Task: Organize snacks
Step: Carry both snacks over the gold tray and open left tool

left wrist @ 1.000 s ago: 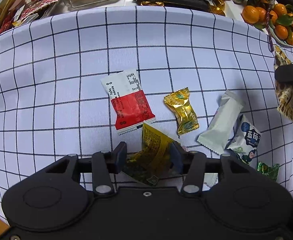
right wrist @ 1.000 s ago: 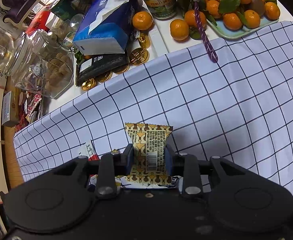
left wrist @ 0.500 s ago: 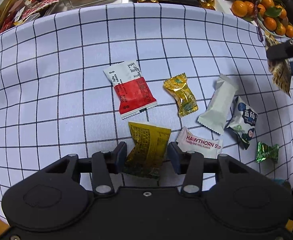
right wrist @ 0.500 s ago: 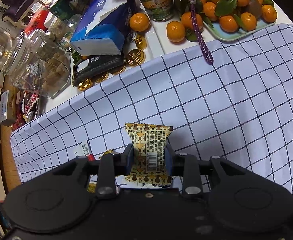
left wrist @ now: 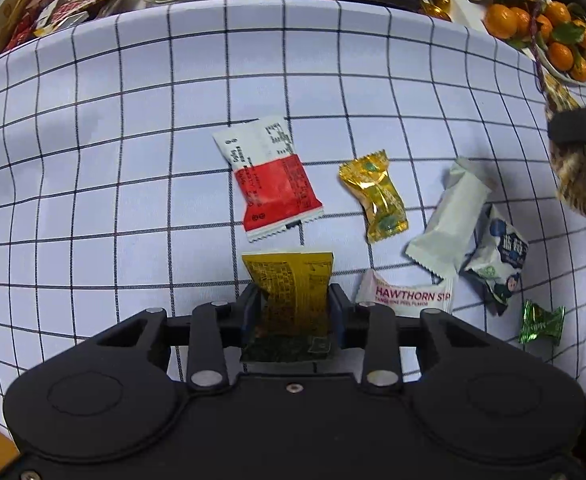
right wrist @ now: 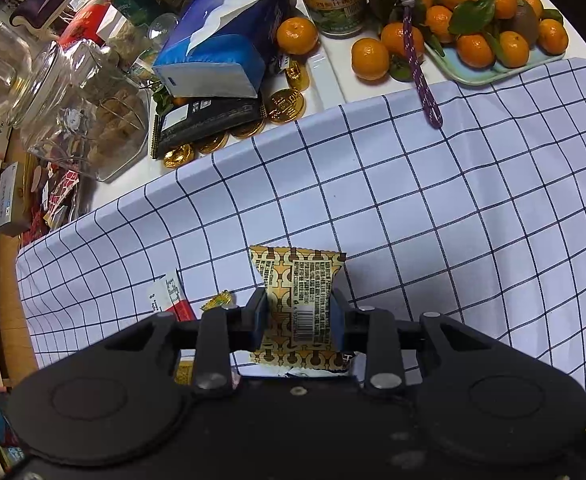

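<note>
Several snack packets lie on the checked cloth [left wrist: 113,160]: a red-and-white one [left wrist: 273,188], a gold candy [left wrist: 377,196], a white one [left wrist: 449,224], a blue-and-white one [left wrist: 501,256], a pink hawthorn one [left wrist: 409,294] and a green candy [left wrist: 541,322]. My left gripper [left wrist: 293,304] points down, its jaws closing, with both pads pressed on a yellow packet [left wrist: 289,276] that is pinched at its waist. My right gripper [right wrist: 297,316] is shut on a brown-and-gold patterned packet [right wrist: 297,276], held above the cloth; in the left wrist view it hangs at the right edge [left wrist: 573,172].
Beyond the cloth's far edge stand a glass jar [right wrist: 85,120], a blue tissue pack [right wrist: 221,48], gold coins [right wrist: 287,106] and a tray of tangerines [right wrist: 493,68]. A purple cord [right wrist: 417,60] dangles over the cloth. Bare cloth [right wrist: 413,200] stretches ahead of my right gripper.
The left jaws have narrowed onto the yellow packet, which has straightened between them. The hawthorn packet has come into view beside it. The right gripper keeps its hold.
</note>
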`<state>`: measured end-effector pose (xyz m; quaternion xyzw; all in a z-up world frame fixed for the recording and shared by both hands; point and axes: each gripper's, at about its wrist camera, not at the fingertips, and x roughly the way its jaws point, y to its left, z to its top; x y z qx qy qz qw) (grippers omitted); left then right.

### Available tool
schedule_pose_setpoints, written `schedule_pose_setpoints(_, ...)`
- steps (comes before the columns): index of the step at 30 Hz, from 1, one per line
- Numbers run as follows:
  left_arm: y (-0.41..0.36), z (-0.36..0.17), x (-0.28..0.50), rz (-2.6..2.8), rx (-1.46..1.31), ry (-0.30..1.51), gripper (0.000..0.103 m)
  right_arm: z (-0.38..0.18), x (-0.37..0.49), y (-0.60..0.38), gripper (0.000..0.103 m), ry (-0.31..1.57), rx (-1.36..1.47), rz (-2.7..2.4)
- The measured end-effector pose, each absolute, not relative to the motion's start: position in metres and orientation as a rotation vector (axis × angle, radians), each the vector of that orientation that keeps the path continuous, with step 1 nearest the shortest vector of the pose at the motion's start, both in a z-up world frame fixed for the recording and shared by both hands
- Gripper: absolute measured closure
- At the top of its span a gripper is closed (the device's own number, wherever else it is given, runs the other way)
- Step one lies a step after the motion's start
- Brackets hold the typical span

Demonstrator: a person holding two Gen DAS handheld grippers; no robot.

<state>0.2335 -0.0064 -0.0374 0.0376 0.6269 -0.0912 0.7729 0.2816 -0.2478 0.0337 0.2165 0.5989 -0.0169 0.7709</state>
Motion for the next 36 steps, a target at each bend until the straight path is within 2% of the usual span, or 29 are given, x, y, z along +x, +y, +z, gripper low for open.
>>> schedule_pose_setpoints(6, -0.007, -0.009, 0.228, -0.159, 0.064, 1.285, 0.060, 0.044, 0.268, -0.246, 0.070, 1.245, 0.416, -0.031)
schedule_pose_setpoints(15, -0.025, 0.032, 0.160, -0.204, 0.130, 1.143, 0.060, 0.070, 0.213, -0.237, 0.070, 1.094, 0.371, 0.058)
schedule_pose_setpoints(26, -0.017, 0.015, 0.065, -0.174, 0.142, 1.151, 0.060, 0.063, 0.071, -0.232, 0.070, 1.000, 0.327, 0.013)
schedule_pose_setpoints(36, 0.022, 0.005, 0.017, -0.084, -0.025, 1.187, 0.060, 0.039, -0.020, -0.230, 0.070, 1.018, 0.346, -0.016)
